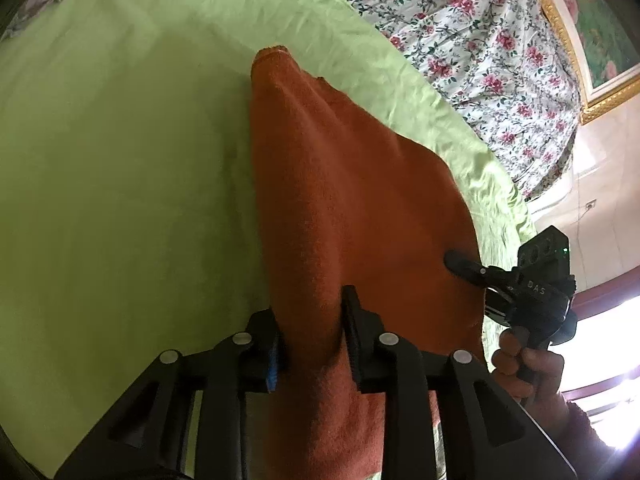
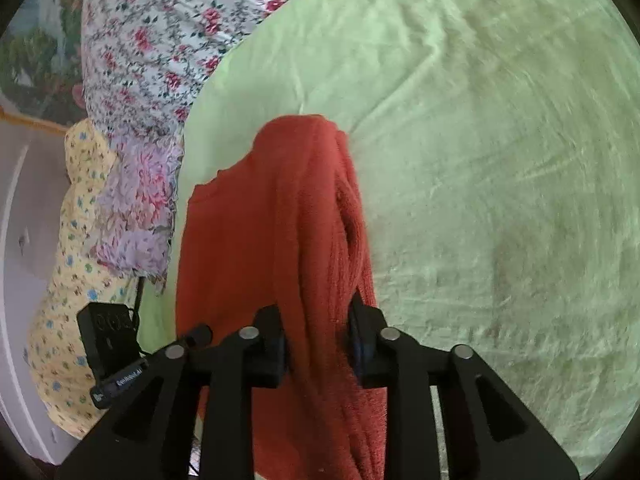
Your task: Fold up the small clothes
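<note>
my left gripper [image 1: 312,332] had its two fingers pinched on a bunched fold of the orange cloth [image 1: 340,184], and my right gripper [image 2: 320,340] was clamped the same way on another gathered part of the orange cloth [image 2: 280,220]. the cloth hung between them over the green bedsheet [image 1: 120,160], its far end drooping toward it. a floral blanket [image 2: 160,32] lay heaped beyond the sheet's edge. i saw no containers in either view
</note>
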The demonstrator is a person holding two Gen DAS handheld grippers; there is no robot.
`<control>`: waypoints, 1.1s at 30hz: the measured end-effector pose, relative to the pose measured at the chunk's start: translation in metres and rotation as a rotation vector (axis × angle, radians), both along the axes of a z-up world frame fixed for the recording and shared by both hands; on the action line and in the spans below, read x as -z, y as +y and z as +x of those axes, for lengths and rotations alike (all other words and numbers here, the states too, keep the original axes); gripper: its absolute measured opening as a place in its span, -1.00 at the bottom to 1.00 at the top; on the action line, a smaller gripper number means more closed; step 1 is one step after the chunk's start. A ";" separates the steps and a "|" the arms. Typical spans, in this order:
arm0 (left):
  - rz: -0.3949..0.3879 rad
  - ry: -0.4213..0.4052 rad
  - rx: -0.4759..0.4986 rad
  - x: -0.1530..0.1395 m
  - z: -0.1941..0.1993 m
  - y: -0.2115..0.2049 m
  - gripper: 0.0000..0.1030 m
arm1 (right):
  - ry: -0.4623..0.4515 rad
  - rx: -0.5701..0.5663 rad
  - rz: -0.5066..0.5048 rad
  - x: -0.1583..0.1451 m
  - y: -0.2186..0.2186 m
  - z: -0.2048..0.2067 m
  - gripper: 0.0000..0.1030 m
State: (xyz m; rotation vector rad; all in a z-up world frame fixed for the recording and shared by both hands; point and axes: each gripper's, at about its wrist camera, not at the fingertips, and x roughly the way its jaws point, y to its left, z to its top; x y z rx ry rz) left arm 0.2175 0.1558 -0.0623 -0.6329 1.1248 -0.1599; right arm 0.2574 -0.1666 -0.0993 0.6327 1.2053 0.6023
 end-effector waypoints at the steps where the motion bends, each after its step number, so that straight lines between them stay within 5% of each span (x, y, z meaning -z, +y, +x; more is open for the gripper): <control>1: 0.019 0.005 -0.004 -0.003 0.000 0.002 -0.39 | 0.000 0.006 -0.010 -0.002 -0.001 0.000 -0.43; 8: 0.106 -0.070 -0.067 -0.039 0.003 0.017 -0.37 | -0.141 0.056 -0.147 -0.047 -0.008 0.000 -0.40; 13: 0.111 -0.136 -0.007 -0.059 0.028 0.000 -0.37 | -0.255 0.006 -0.133 -0.079 0.013 0.008 -0.40; 17: 0.193 -0.091 0.022 -0.045 0.062 -0.022 -0.21 | -0.226 -0.037 -0.188 -0.067 0.036 0.025 -0.40; 25: 0.273 0.029 -0.040 -0.001 0.106 -0.007 -0.35 | -0.114 0.019 -0.297 -0.018 0.037 0.072 -0.40; 33: 0.248 0.005 -0.024 -0.023 0.082 -0.010 -0.16 | -0.126 0.032 -0.256 -0.033 0.027 0.064 -0.36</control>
